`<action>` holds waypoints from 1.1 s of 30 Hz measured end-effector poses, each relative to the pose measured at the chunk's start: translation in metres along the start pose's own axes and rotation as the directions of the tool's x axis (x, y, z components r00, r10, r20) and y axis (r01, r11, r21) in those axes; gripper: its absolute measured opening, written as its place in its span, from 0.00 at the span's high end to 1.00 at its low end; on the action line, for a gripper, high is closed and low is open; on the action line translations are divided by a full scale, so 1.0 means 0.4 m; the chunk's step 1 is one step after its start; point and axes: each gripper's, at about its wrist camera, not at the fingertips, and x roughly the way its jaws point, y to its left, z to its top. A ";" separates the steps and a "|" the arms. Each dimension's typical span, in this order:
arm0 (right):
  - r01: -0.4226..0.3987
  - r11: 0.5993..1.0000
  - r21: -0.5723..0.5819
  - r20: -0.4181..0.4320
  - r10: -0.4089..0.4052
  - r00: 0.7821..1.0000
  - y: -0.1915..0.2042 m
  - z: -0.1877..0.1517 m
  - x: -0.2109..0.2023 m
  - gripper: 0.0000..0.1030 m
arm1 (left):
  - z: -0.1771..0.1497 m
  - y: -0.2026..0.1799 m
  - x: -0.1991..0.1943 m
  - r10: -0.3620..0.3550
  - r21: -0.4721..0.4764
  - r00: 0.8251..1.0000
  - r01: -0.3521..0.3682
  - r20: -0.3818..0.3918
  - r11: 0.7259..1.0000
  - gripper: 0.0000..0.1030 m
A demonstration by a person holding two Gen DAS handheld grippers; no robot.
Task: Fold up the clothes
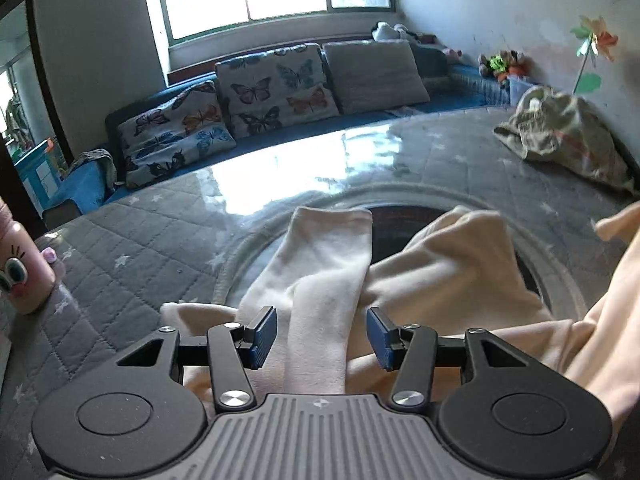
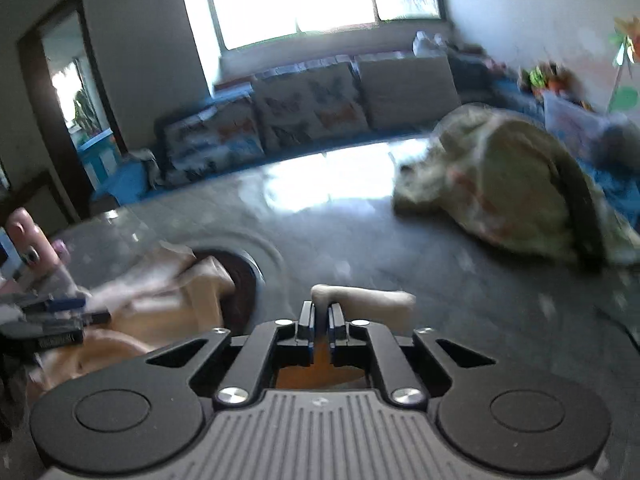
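Note:
A cream garment [image 1: 448,276] lies crumpled on the grey quilted table [image 1: 132,248], over its round dark centre. One pale sleeve [image 1: 324,272] runs from under my left gripper [image 1: 322,334] toward the window. That gripper is open, its blue-padded fingers either side of the sleeve without touching it. In the blurred right wrist view my right gripper [image 2: 320,318] is shut on a fold of the cream garment [image 2: 360,300], lifted a little off the table. The left gripper's fingers [image 2: 68,314] show at the left edge over the rest of the garment.
A crumpled olive patterned cloth [image 1: 564,136] sits at the table's far right. A pink bottle with cartoon eyes [image 1: 20,268] stands at the left edge. Behind the table runs a blue sofa [image 1: 304,128] with butterfly cushions under a window.

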 end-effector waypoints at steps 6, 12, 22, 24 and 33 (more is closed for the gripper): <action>0.008 1.000 -0.015 -0.017 -0.008 1.000 -0.011 -0.017 0.003 0.76 | -0.009 0.012 0.026 0.031 0.004 0.999 -0.031 -0.031 1.000 0.90; 0.008 0.999 -0.046 0.006 -0.008 1.000 0.008 -0.018 -0.006 0.67 | -0.016 0.074 -0.069 0.083 -0.097 0.996 -0.079 0.037 0.992 0.94; -0.034 0.994 -0.108 0.006 0.035 0.999 0.049 -0.018 -0.023 0.60 | -0.117 0.228 -0.289 0.239 -0.378 0.969 -0.198 0.066 0.904 0.94; -0.062 0.989 -0.133 -0.004 0.062 0.998 0.071 -0.017 -0.017 0.59 | -0.149 0.248 -0.320 0.256 -0.416 0.965 -0.213 0.050 0.884 0.94; -0.168 0.960 -0.225 -0.125 0.143 0.982 0.160 -0.056 0.037 0.58 | -0.275 0.298 -0.362 0.252 -0.504 0.962 -0.269 -0.103 0.821 0.89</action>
